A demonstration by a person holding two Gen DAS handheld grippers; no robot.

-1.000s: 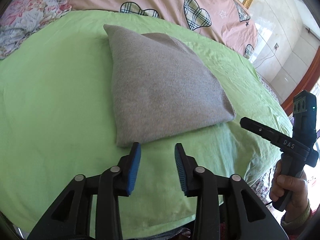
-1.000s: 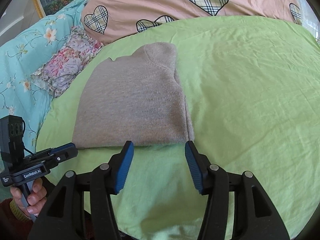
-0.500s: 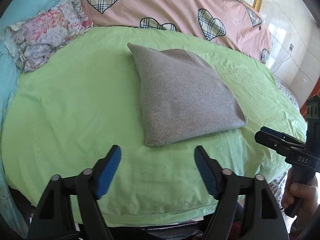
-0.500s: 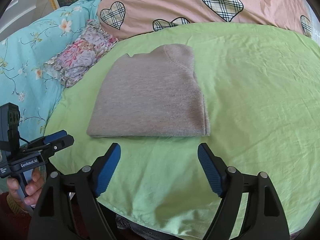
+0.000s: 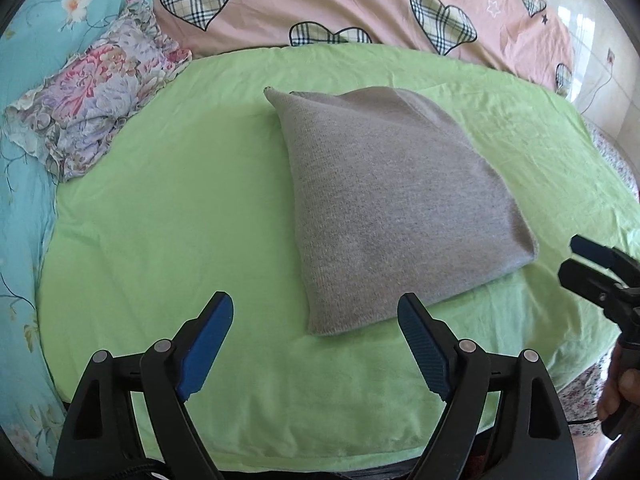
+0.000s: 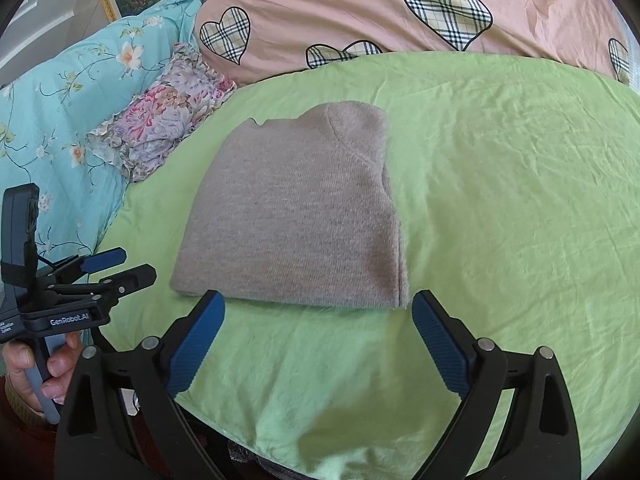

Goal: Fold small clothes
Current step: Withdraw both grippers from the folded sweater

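Note:
A folded grey knit garment lies flat on the green sheet; it also shows in the right wrist view. My left gripper is open and empty, held back from the garment's near corner. My right gripper is open and empty, just in front of the garment's near edge. The right gripper shows at the right edge of the left wrist view, and the left gripper at the left of the right wrist view.
A pink quilt with plaid hearts lies behind the sheet. A floral cushion and a turquoise floral cover lie at the left. The bed's edge runs under both grippers.
Both grippers have opened wider and pulled back from the garment's near edge. The garment lies still.

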